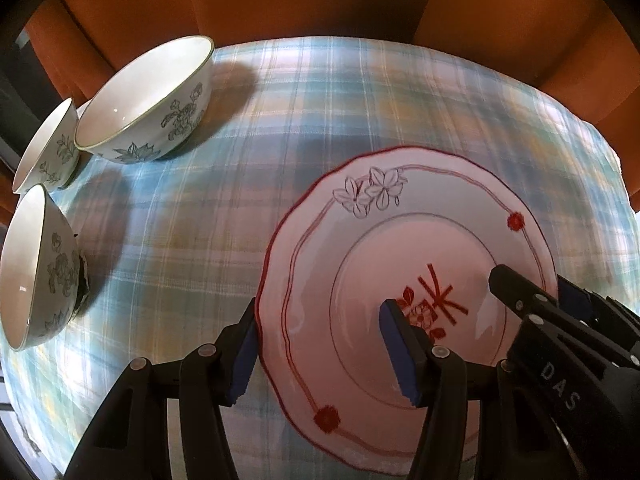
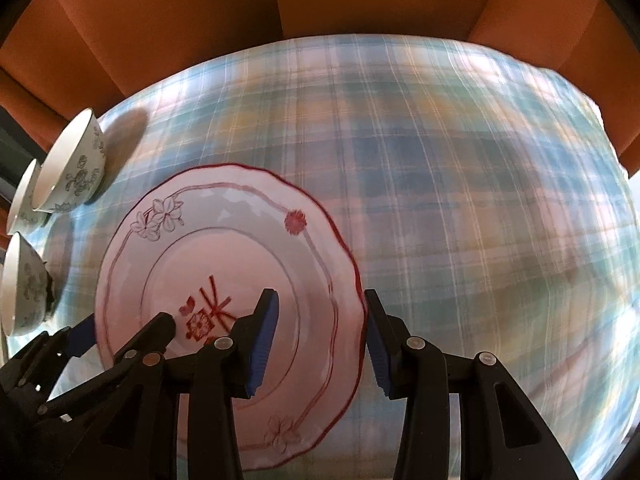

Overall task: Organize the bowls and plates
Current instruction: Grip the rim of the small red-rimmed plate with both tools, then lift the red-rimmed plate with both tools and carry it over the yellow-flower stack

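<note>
On the far left of the plaid-clothed counter (image 1: 320, 100) three white porcelain bowls with grey-green flower prints (image 1: 148, 100) stand close together, well apart from my work. Toward the middle lies the white scalloped plate with a red rim and red motif (image 1: 360, 240), flat on the cloth. My left gripper (image 1: 324, 352) straddles its left rim, jaws spread and unclenched, one blue pad outside the edge, one over the well. My right gripper (image 2: 320, 344) straddles the right rim likewise, released. I judge the step is a two-sided lift: I should close both evenly on the rim, then raise level so the glazed plate cannot slip or tip.
</note>
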The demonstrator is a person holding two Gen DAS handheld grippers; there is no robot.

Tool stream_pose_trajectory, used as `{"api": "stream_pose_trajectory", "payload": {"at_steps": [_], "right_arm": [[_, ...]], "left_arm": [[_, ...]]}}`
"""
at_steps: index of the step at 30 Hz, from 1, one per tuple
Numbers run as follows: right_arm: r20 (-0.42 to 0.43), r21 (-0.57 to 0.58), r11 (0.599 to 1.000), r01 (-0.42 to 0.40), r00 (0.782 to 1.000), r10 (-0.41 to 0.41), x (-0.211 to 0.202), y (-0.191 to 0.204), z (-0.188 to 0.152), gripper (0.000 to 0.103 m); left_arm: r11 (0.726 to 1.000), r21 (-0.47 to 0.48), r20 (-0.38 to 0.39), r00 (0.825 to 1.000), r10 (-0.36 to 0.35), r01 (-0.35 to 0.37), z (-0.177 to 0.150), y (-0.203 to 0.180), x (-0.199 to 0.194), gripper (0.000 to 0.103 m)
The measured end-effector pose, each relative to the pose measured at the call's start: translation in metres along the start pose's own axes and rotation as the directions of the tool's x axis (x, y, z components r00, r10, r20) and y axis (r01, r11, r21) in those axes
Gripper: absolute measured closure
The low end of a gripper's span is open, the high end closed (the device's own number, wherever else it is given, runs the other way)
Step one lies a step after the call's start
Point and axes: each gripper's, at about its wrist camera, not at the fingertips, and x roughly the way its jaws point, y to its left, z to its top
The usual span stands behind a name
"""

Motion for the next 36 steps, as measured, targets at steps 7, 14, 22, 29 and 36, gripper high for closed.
{"api": "stream_pose_trajectory", "payload": {"at_steps": [7,14,22,29,36], "right_arm": [[0.004,-0.021,1.000,0.006,1.000,-0.006,0.007,0.000,0.007,0.057],[0.000,-0.043,0.999,0.025,1.000,-0.025,-0.006,0.004,0.004,0.057],[0.047,-0.035,0.998,0.047,0.998,-0.045,-0.044,0.019,-0.004,0.057],[0.091,-0.005,0.998,0.061,0.994,-0.060,-0.085,0.043,-0.024,0.057],[0.128,0.059,0.994,0.091,0.987,-0.098,-0.121,0.059,-0.060,0.057]], "left_arm": [[1.000,0.007,-0.021,1.000,0.011,-0.011,0.013,-0.004,0.009,0.045],[1.000,0.028,-0.004,1.000,0.013,-0.013,0.018,-0.002,-0.003,0.045],[0.999,0.031,0.042,0.999,-0.016,0.015,0.013,0.011,-0.036,0.045],[0.998,0.056,0.085,0.995,-0.044,0.039,-0.006,0.033,-0.073,0.045],[0.989,0.127,0.108,0.990,-0.087,0.073,-0.032,0.043,-0.103,0.045]]}}
